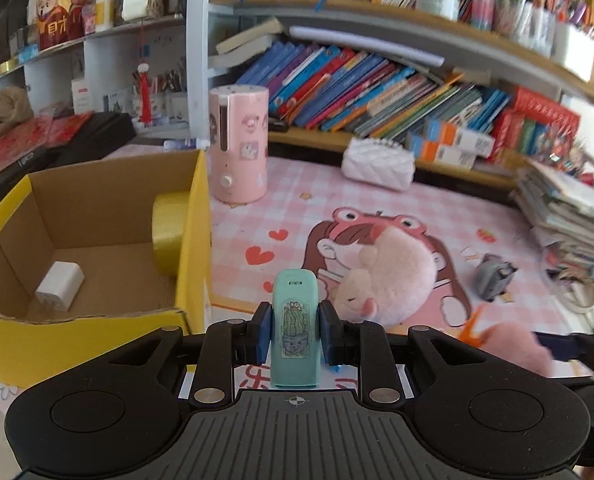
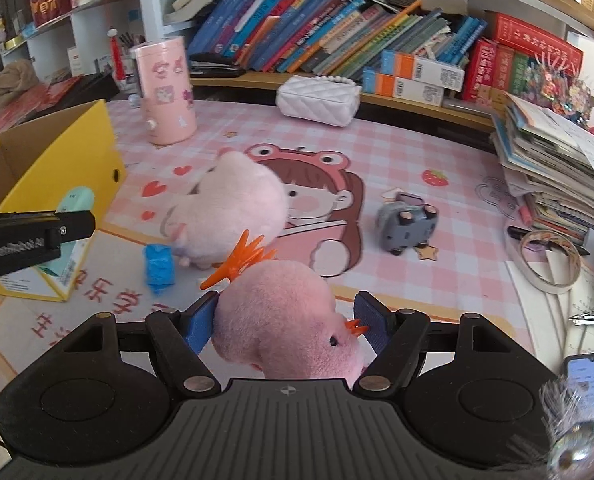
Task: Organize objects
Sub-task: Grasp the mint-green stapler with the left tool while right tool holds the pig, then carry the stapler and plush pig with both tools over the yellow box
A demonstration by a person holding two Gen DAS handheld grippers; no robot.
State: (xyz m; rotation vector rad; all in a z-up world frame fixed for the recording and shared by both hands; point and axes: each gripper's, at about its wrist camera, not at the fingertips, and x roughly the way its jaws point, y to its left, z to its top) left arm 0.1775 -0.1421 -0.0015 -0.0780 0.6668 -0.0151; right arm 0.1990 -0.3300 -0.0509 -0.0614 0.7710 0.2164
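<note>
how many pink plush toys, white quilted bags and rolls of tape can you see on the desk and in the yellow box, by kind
Pink plush toys: 2, one on the mat, one in the right tongs
White quilted bags: 1
Tape rolls: 2, a yellow one in the box, a pale one by the book pile
Total: 5

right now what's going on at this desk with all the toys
A person is tidying the desk with a gripper in each hand. The left gripper is shut on a small teal case with a cactus sticker, near the yellow box, which already holds a tape roll and a white charger. The right gripper grips a pink plush toy.
</note>
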